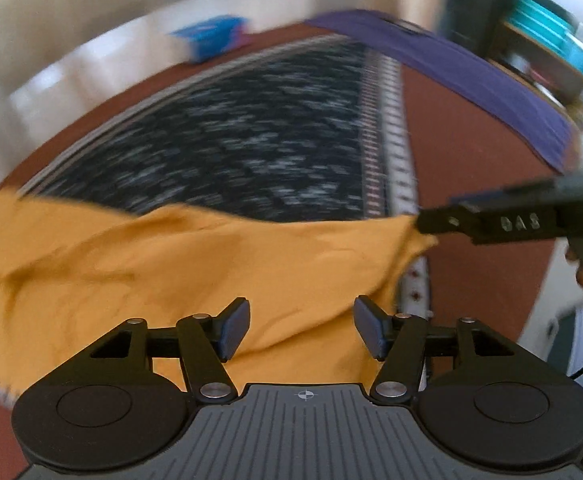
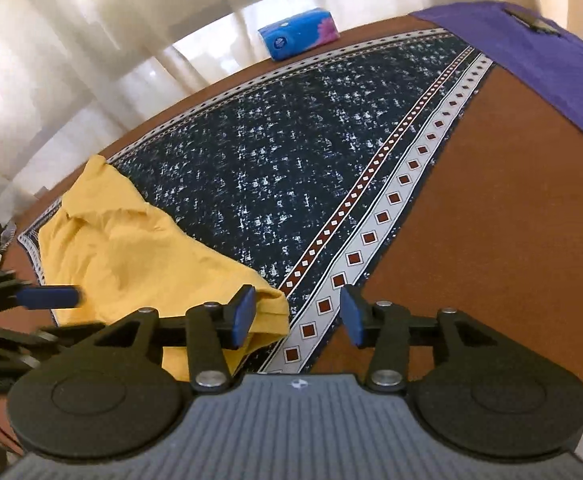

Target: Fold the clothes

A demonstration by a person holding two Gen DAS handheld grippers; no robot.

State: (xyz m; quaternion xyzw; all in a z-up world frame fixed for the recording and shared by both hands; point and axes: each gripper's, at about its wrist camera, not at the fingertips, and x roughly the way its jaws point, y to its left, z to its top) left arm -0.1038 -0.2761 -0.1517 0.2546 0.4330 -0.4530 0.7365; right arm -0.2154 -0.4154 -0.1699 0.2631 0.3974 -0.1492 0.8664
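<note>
The left gripper [image 1: 301, 328] stands with its jaws wide apart and nothing pressed between the blue pads; the yellow garment [image 1: 171, 272] lies spread just beyond and beneath its fingertips, rumpled, on the dark patterned cloth [image 1: 231, 132] that covers the brown surface [image 1: 471, 140]. The left wrist view is smeared by motion.

The right gripper [image 2: 297, 314] is also apart, at a moderate width, with only the cloth's diamond-patterned border showing through the gap. Its left pad sits just at the near corner of the yellow garment, which bunches away to the left of this gripper; whether the pad touches the fabric cannot be told.

Far ahead of both grippers, a blue tissue pack [image 2: 297, 38] rests at the surface's far edge, and a purple cloth [image 2: 531, 60] lies along the far right side.
</note>
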